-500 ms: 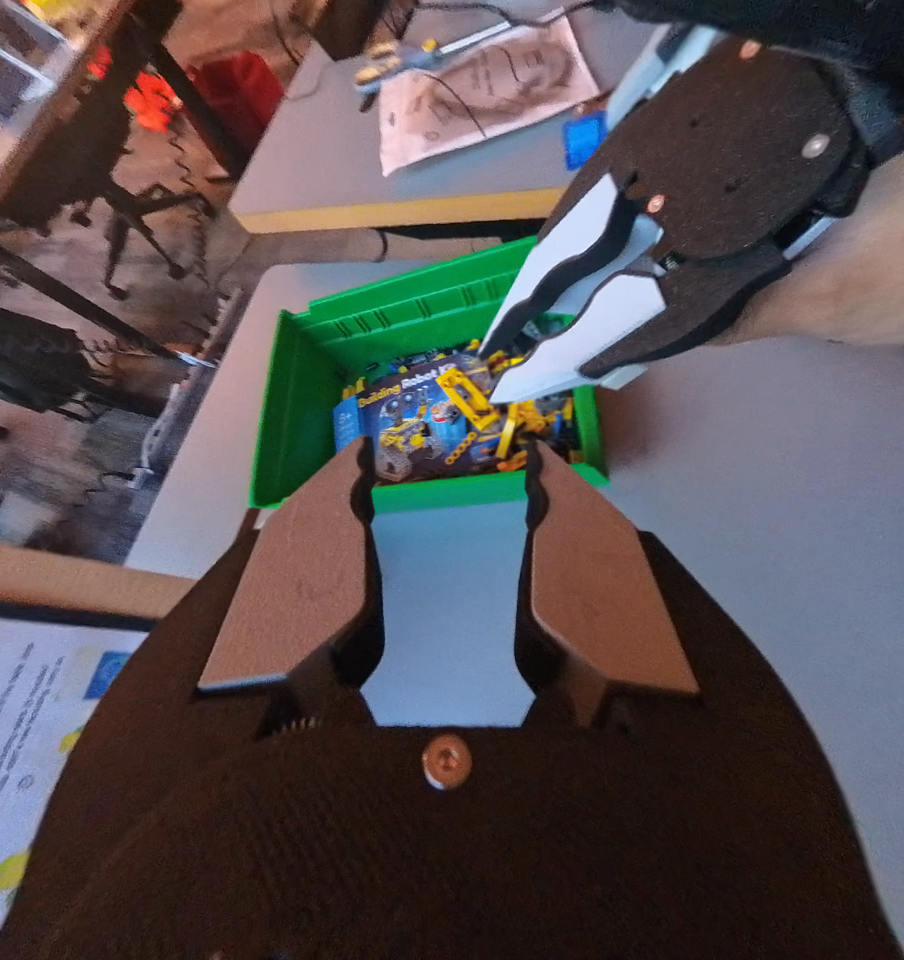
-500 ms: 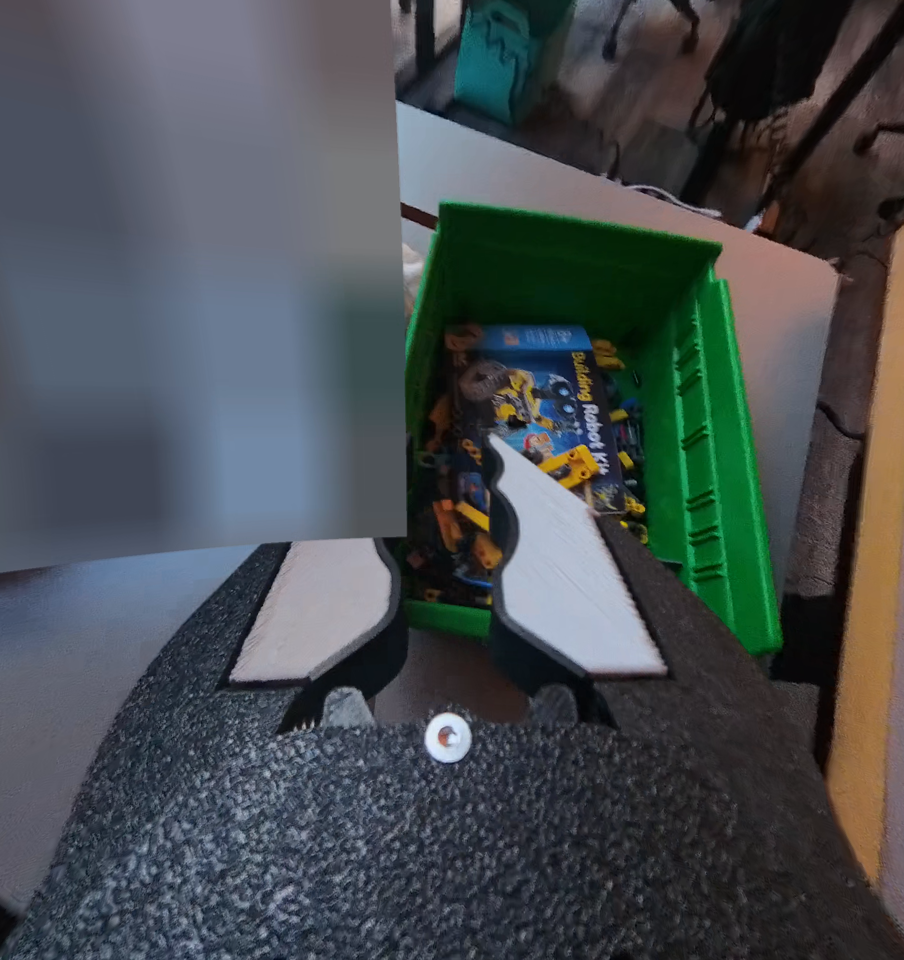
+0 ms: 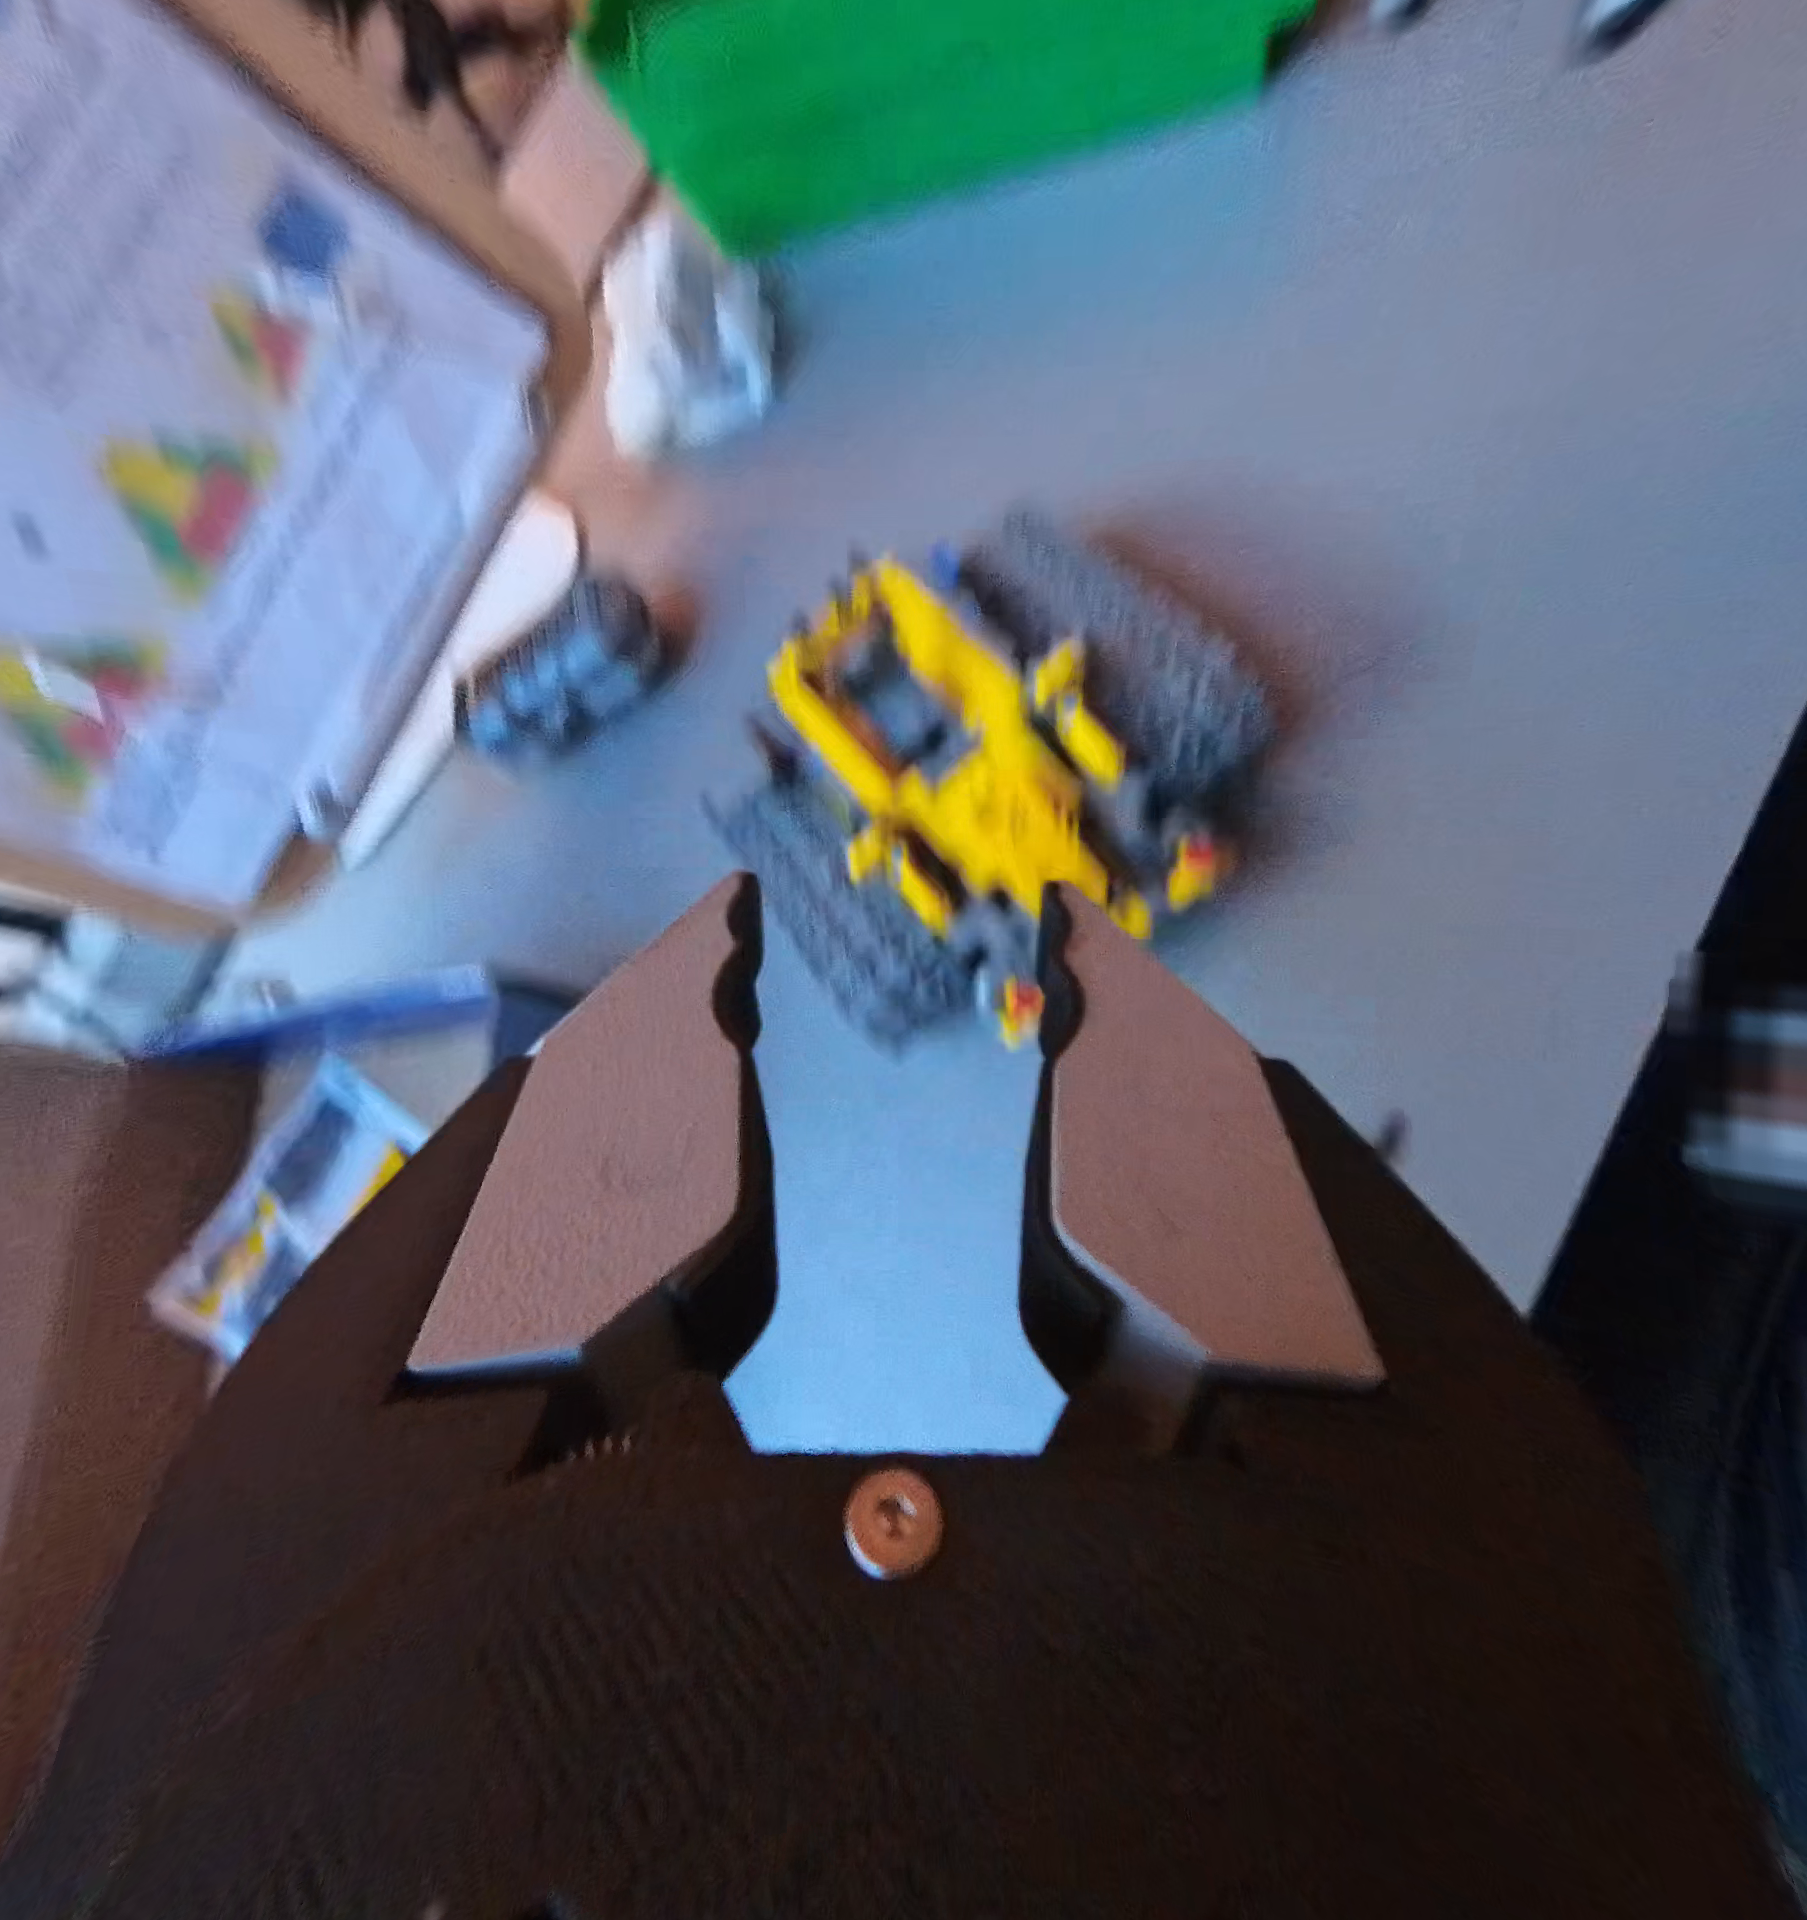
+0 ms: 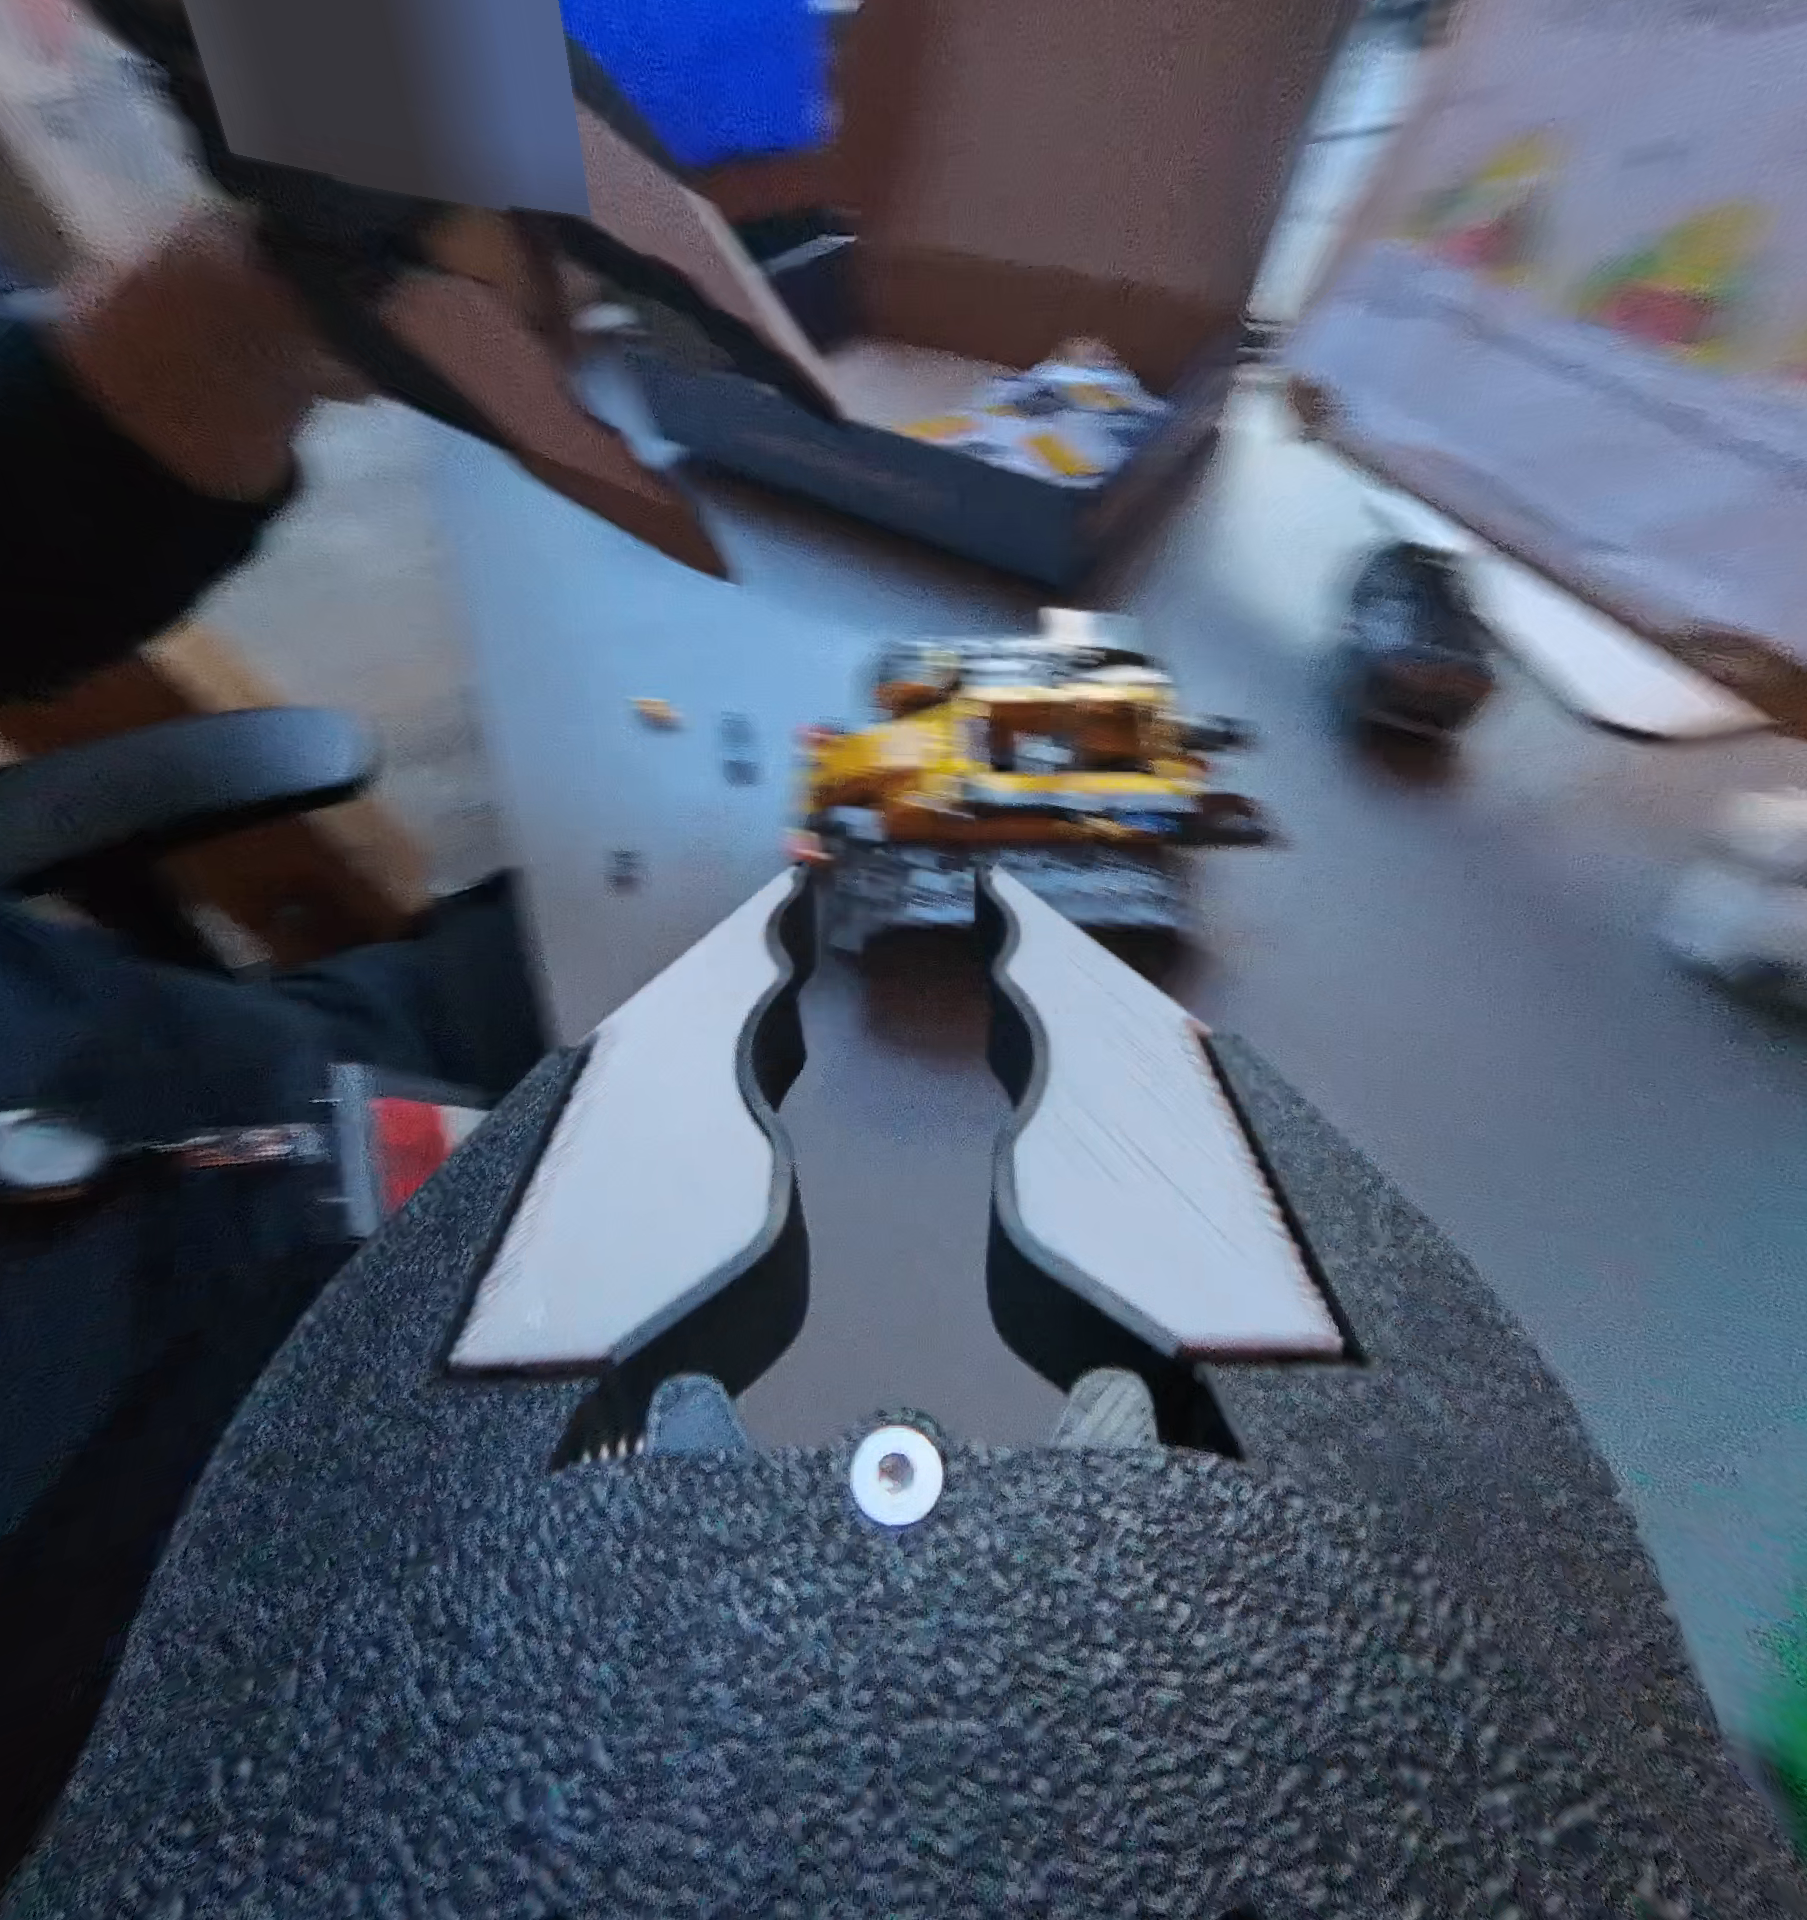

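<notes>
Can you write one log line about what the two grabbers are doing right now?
left gripper: open, empty, facing yellow brick vehicle | right gripper: open, empty, facing same vehicle | vehicle: on grey table | views: blurred

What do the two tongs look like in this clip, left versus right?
Left tongs: dark ribbed black body, flat brown-faced fingers with wavy inner edges, copper-coloured screw. Right tongs: speckled grainy black body, pale whitish fingers edged black, wavy inside, silver screw. No cables visible.
</notes>
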